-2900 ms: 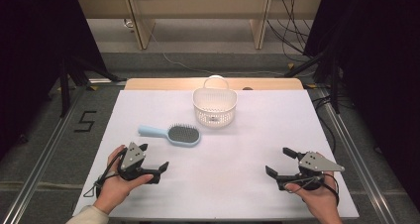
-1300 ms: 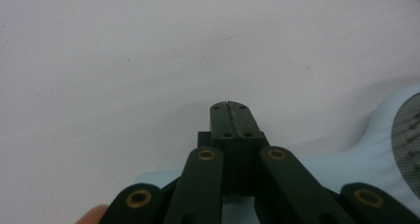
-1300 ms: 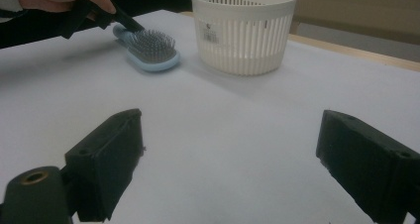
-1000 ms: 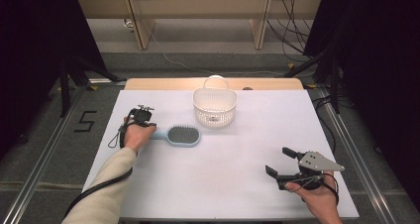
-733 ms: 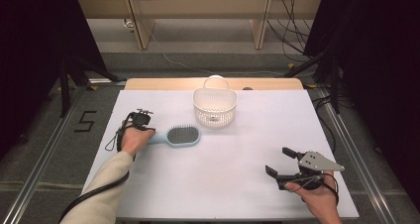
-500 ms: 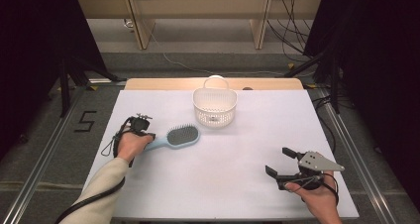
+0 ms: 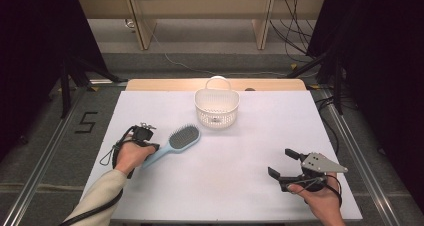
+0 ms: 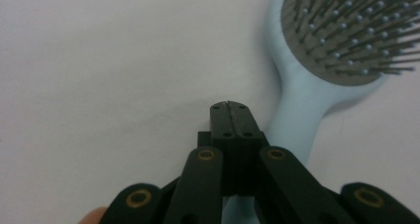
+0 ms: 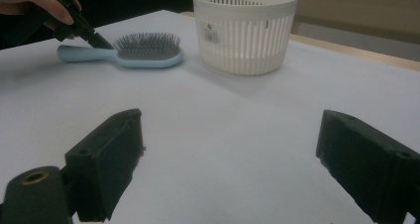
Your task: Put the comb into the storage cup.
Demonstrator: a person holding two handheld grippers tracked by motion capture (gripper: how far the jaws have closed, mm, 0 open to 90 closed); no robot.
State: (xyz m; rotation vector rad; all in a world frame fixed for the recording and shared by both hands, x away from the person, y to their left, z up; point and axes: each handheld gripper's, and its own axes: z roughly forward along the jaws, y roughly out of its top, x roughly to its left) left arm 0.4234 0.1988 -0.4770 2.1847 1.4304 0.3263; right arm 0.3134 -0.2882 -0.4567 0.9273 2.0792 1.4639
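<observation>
Hairbrush (image 7: pixel 176 143) lies bristles-up on the white bench (image 7: pixel 240 186) left of the basket (image 7: pixel 216 107), the left gripper (image 8: pixel 231 116) pinched together beside its handle, the right gripper (image 9: pixel 228 159) resting wide apart.

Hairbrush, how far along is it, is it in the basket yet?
Nothing done: the hairbrush lies outside the basket. In hand: the shut left tongs sit against its handle, not gripping. The open right tongs sit apart. Left: grasp and, presumably, move it.
</observation>
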